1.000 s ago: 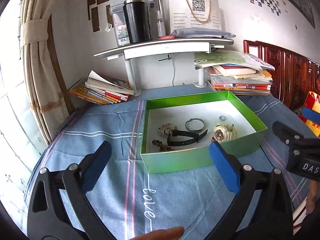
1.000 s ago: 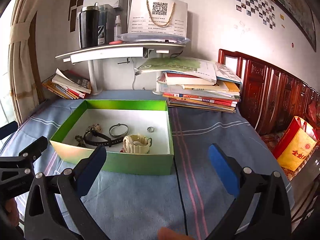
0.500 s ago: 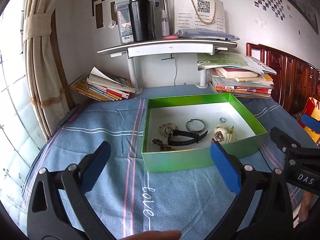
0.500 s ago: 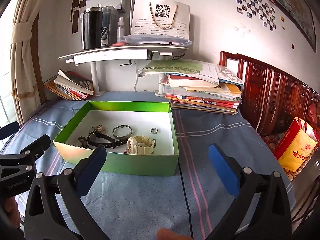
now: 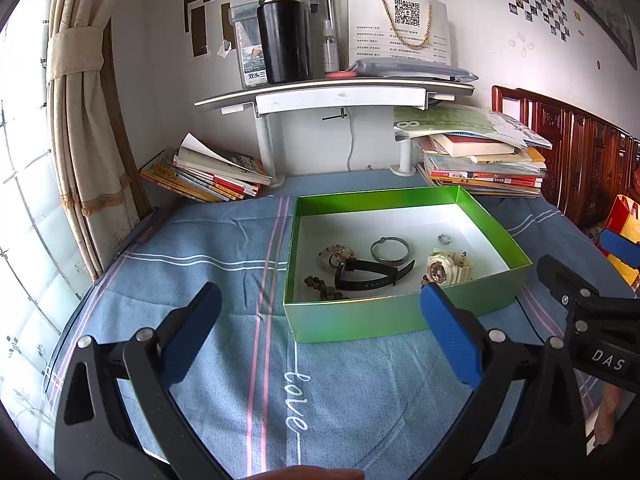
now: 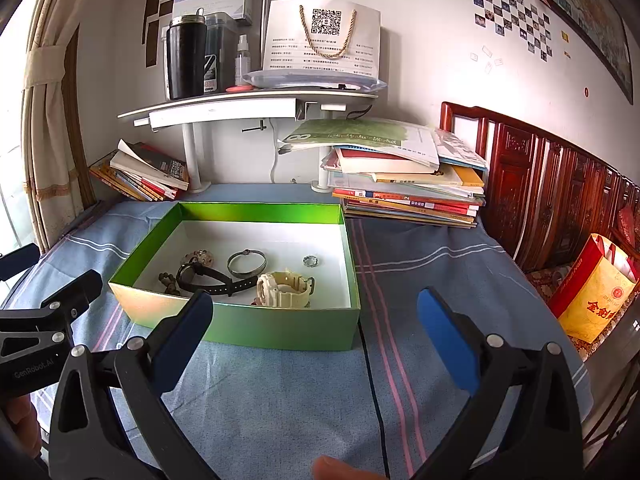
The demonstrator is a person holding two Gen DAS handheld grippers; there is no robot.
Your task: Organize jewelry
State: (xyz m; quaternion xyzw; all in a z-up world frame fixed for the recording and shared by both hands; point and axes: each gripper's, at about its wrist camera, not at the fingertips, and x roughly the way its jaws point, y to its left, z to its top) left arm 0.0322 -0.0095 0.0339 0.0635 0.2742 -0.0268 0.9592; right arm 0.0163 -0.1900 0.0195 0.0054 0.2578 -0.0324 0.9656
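Green box (image 5: 400, 316) sits on the blue-clothed counter (image 5: 208, 248), lid off. All jewelry visible lies inside it: cream watch (image 6: 284, 289) near-right, black watch (image 6: 212, 278) mid-near with its strap running left-right, metal bangle (image 6: 247, 263) centre, small ring (image 6: 309, 260) far-right, pale bead bracelet (image 6: 200, 257) and dark bead string (image 6: 168, 282) on the left side. No jewelry seen on the cloth outside the box.

Left tongs (image 5: 320, 336) spread wide, grasping nothing, hovering near side of box. Right tongs (image 6: 314, 340) likewise released and empty, also near side.

Key relation: box lies straight ahead (far) of both tongs. Through the right tongs the cream watch sits left of centre line, closest to the near wall; through the left tongs the black watch is almost centred. Right hand looks nearer the cream watch and ring, left nearer the beads.

Scene fits two stages: pieces already gathered into the box, or pieces waiting there to be sorted out. Can't tell which.
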